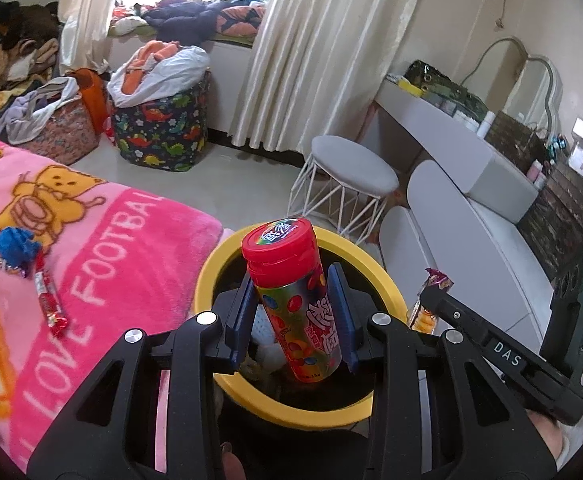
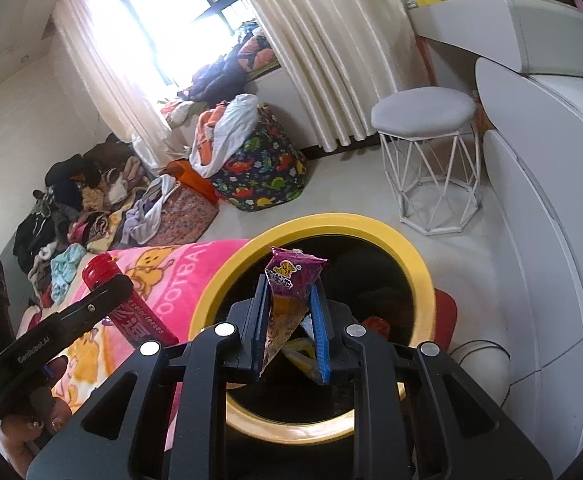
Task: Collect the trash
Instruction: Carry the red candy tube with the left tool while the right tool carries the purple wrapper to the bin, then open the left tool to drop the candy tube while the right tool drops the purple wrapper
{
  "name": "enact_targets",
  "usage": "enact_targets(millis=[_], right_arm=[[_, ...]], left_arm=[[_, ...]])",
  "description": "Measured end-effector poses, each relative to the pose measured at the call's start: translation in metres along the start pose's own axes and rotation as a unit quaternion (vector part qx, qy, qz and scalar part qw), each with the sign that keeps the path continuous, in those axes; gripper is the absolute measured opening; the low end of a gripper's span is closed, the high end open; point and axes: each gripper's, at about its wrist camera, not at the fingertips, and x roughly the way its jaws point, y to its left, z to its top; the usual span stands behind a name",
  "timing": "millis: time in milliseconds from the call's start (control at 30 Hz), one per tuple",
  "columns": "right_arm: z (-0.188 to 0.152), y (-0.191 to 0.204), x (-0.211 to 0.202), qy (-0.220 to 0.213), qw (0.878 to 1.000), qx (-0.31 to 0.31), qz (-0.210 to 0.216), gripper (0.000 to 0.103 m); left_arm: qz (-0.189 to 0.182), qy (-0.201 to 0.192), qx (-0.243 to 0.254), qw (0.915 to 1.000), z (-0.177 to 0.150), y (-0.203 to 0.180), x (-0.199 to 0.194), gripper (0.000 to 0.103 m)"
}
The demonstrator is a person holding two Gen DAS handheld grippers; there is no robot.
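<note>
Pink blanket [image 1: 103, 240] beside yellow-rimmed bin [image 1: 219, 264], left gripper [image 1: 297, 312] clamped on red-capped candy tube [image 1: 291, 296] upright over the bin mouth, right gripper [image 2: 289, 330] pinching purple snack wrapper [image 2: 287, 300] above the same bin, small red candy wrapper [image 1: 51, 304] lying on the blanket

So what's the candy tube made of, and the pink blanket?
The candy tube looks like glossy plastic with a shiny printed wrap, since light glints off it; its red cap looks like smooth plastic. The pink blanket looks like soft fuzzy fleece, with a matte, fluffy surface.
</note>
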Motion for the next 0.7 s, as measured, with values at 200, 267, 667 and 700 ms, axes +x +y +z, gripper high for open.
enact_targets(millis=[200, 267, 667, 700], right_arm=[[-0.001, -0.012, 0.006, 0.006, 1.000, 0.007, -0.012, 0.019], [-0.002, -0.016, 0.008, 0.008, 1.000, 0.012, -0.013, 0.019], [-0.006, -0.031, 0.020, 0.020, 0.999, 0.019, -0.022, 0.019], [-0.007, -0.031, 0.022, 0.021, 0.999, 0.019, -0.023, 0.019]], left_arm=[[-0.003, 0.024, 0.014, 0.9996, -0.007, -0.010, 0.021, 0.028], [-0.004, 0.031, 0.021, 0.9993, -0.009, -0.013, 0.027, 0.028], [-0.009, 0.074, 0.038, 0.9965, -0.018, -0.020, 0.068, 0.028], [-0.009, 0.078, 0.038, 0.9961, -0.019, -0.019, 0.071, 0.028]])
